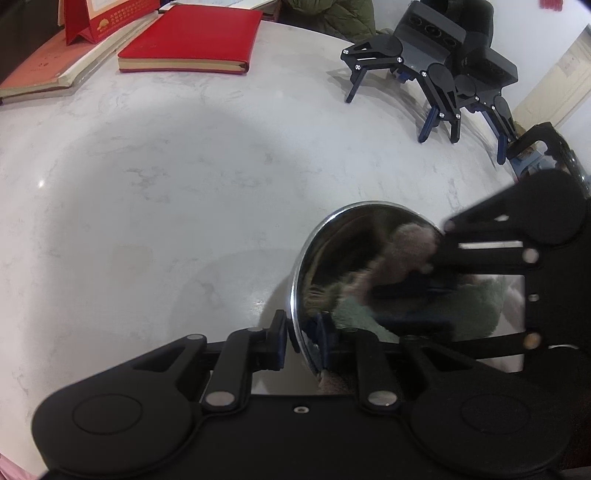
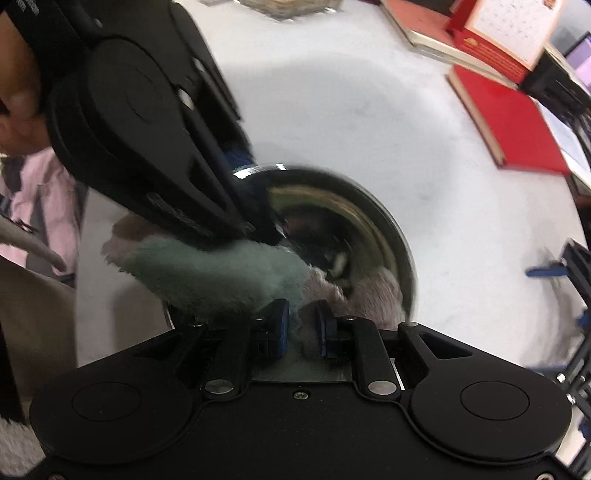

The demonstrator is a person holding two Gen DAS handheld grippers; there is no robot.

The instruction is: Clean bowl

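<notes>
A shiny steel bowl is tilted on its side over the white marble table. My left gripper is shut on the bowl's rim and holds it up. My right gripper is shut on a fluffy green and pink cloth that is pressed inside the bowl. In the left wrist view the right gripper comes in from the right, with the cloth against the bowl's inner wall. In the right wrist view the left gripper grips the rim from the upper left. The view is motion-blurred.
Red books and a red desk calendar lie at the far left of the table. Several spare black grippers stand at the far right. A person in pink stands by the table edge.
</notes>
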